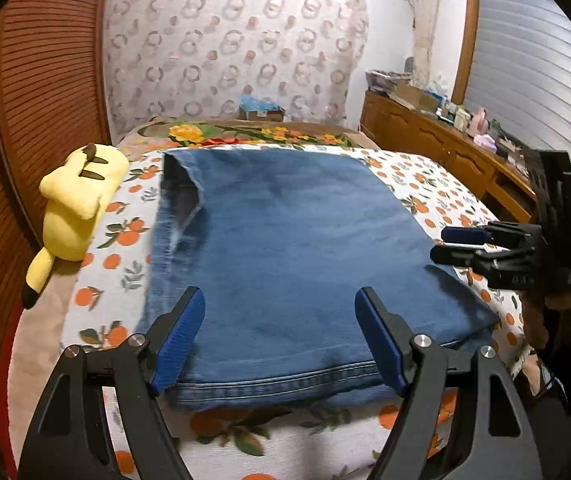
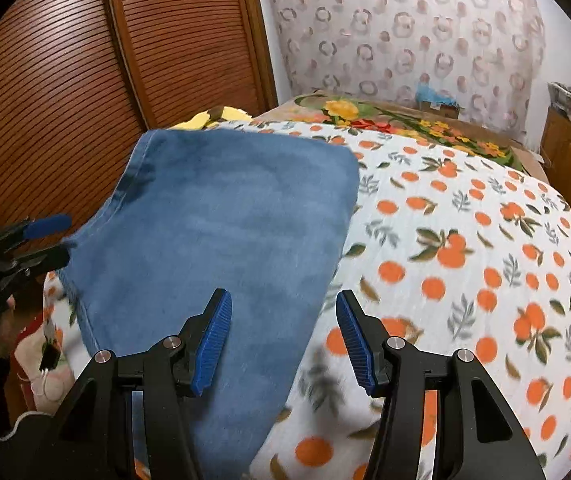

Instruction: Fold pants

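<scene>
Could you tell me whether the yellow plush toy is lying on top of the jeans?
No, the yellow plush toy lies on the bedspread beside the jeans, apart from them.

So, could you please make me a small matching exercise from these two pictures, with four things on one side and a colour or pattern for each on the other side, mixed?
Things
1. jeans
2. plush toy
3. bedspread
4. closet doors

Colours or patterns
a. white with an orange-fruit print
b. reddish-brown wooden slats
c. blue denim
d. yellow with dark ear tips

Right pairs: 1-c, 2-d, 3-a, 4-b
</scene>
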Tool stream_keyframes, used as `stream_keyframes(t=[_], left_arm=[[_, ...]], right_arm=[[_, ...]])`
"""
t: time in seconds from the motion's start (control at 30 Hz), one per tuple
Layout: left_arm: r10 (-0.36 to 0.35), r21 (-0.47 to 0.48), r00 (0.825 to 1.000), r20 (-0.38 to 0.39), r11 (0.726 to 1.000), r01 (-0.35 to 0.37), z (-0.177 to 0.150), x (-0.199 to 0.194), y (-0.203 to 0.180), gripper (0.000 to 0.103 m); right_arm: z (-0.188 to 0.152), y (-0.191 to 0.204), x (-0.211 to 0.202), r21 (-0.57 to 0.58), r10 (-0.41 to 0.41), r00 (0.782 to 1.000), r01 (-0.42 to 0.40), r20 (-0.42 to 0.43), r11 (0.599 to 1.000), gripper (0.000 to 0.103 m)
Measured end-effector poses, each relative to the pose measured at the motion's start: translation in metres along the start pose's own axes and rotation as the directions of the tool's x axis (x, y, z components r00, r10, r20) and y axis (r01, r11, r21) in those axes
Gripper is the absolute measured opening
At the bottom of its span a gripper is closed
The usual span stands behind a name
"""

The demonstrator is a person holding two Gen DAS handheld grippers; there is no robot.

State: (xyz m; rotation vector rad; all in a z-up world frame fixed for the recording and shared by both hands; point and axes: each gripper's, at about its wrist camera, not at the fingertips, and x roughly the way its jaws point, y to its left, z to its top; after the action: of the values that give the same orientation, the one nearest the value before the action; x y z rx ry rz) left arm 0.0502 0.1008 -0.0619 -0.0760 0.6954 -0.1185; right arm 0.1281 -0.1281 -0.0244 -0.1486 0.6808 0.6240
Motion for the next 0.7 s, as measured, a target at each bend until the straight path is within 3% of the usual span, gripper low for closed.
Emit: stream_keyframes(t=[0.23, 0.33, 0.7], left_arm=[[-0.01, 0.017, 1.0, -0.005, 1.0, 0.011, 0.002, 0.003, -0.015, 0.078], [-0.011, 0.023, 1.0, -0.008, 1.0, 0.011, 0.001, 0.005, -0.019, 0.078], [0.001, 0.013, 0.999, -0.052, 1.0, -0.001, -0.007, 0.023, -0.011, 0.078]], right_arm=[[-0.019, 0.002, -0.003, 0.014, -0.009, 1.0, 0.01, -0.018, 1.0, 0.057], [-0.022, 0.003, -0.003, 0.028, 0.001, 1.0, 0.0, -0.027, 1.0, 0.061], [-0.027, 0.009, 0.003, 0.035, 0.018, 0.999, -0.017, -0.039, 0.999, 0.061]])
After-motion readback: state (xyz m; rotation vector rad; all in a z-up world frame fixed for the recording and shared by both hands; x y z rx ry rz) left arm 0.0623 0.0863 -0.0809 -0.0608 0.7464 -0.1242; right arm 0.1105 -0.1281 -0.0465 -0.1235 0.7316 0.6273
